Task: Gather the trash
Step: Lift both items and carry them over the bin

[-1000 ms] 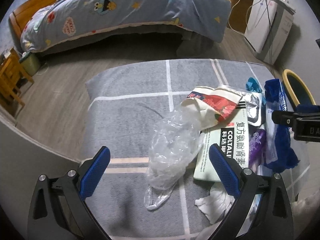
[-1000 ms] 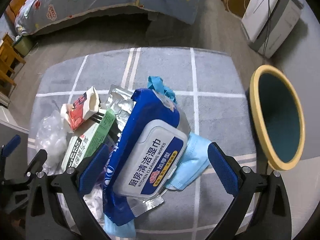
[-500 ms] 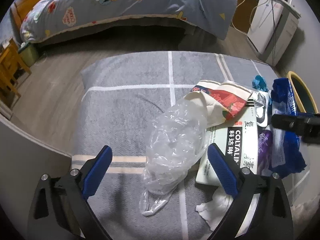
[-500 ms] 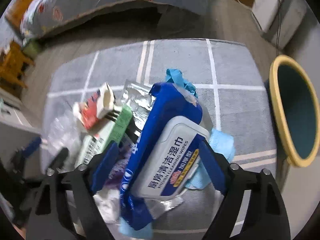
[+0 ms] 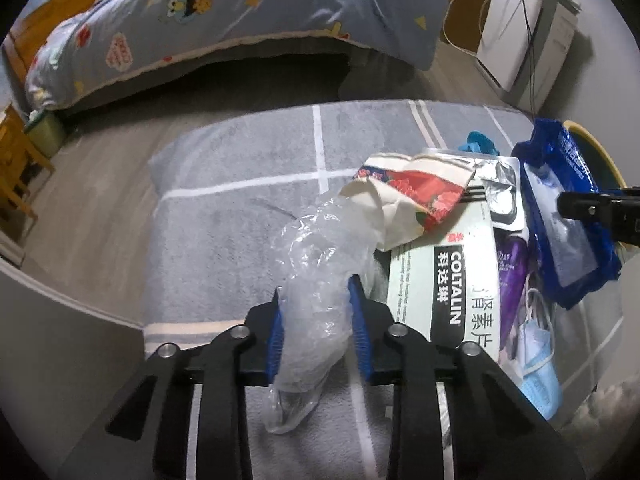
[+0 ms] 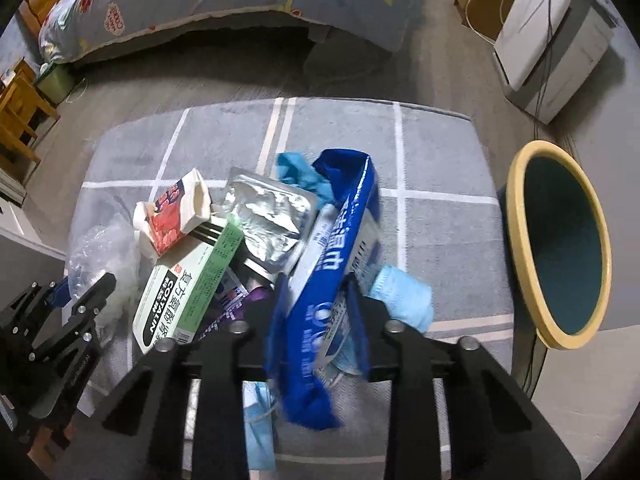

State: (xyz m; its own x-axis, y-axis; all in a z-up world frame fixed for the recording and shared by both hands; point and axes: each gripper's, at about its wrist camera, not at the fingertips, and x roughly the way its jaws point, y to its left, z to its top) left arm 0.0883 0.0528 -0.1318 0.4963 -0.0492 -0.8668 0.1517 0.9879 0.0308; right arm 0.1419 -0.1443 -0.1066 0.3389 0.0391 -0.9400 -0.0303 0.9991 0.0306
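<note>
**Dual grasp on two trash items; transfer to bin pending**

Step in hand: pick-up. The left gripper (image 5: 316, 320) is closing, its blue pads pinching the crumpled clear plastic bag (image 5: 320, 276), which lies on the grey rug with white grid lines (image 5: 240, 216) at the left edge of the litter pile. The right gripper (image 6: 316, 312) is closing as well, its pads squeezing the blue wet-wipes pack with a white lid (image 6: 336, 240), which stands folded on edge between them, at the right side of the pile.

Next move, as judged: lift both items clear of the pile and carry them to the round teal bin with a yellow rim (image 6: 560, 240), which stands at the rug's right edge. The bag is limp and may trail or snag neighbouring litter; the pack may slip if gripped only by its film.

View differences: the right wrist view shows the whole bin mouth; the left wrist view shows only a sliver of rim behind the pack. The left wrist view shows the green-and-white medicine box (image 5: 444, 280) face-on, and the light blue face mask (image 5: 540, 372) beside it.
</note>
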